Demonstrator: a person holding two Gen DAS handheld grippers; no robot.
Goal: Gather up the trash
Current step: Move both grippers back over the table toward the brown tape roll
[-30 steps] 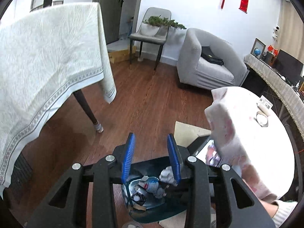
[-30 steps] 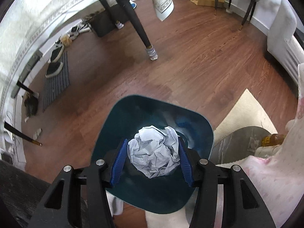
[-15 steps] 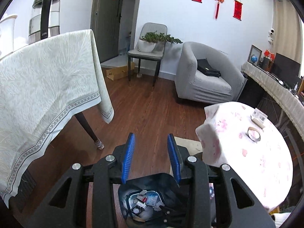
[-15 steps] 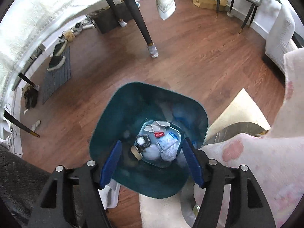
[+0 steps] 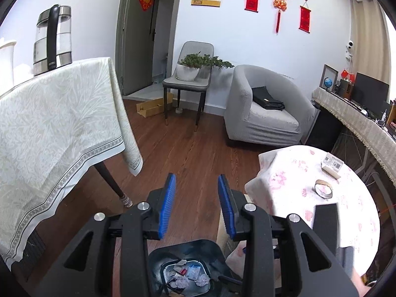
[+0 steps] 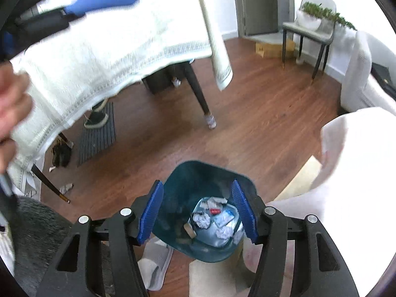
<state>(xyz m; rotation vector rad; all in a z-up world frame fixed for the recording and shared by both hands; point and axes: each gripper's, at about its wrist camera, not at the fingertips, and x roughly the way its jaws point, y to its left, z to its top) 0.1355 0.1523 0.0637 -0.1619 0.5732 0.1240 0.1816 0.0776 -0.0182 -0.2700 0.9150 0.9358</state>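
Note:
A dark teal trash bin (image 6: 195,173) stands on the wooden floor below my right gripper (image 6: 198,193). It holds crumpled white paper balls (image 6: 201,221) and several wrappers. My right gripper is open and empty, high above the bin. The bin also shows at the bottom of the left wrist view (image 5: 158,257), with crumpled paper (image 5: 203,279) inside. My left gripper (image 5: 196,188) is open and empty, raised above the floor and pointing into the room.
A table with a cream cloth (image 5: 49,128) and a kettle (image 5: 53,39) stands left. A round table with a pink-flowered cloth (image 5: 321,198) stands right, bearing a tape roll (image 5: 323,190) and a small box (image 5: 333,165). A grey armchair (image 5: 262,109) and chair stand behind.
My right gripper opened and dropped the crumpled paper ball into the bin. Both grippers then rose and tilted up, away from the bin.

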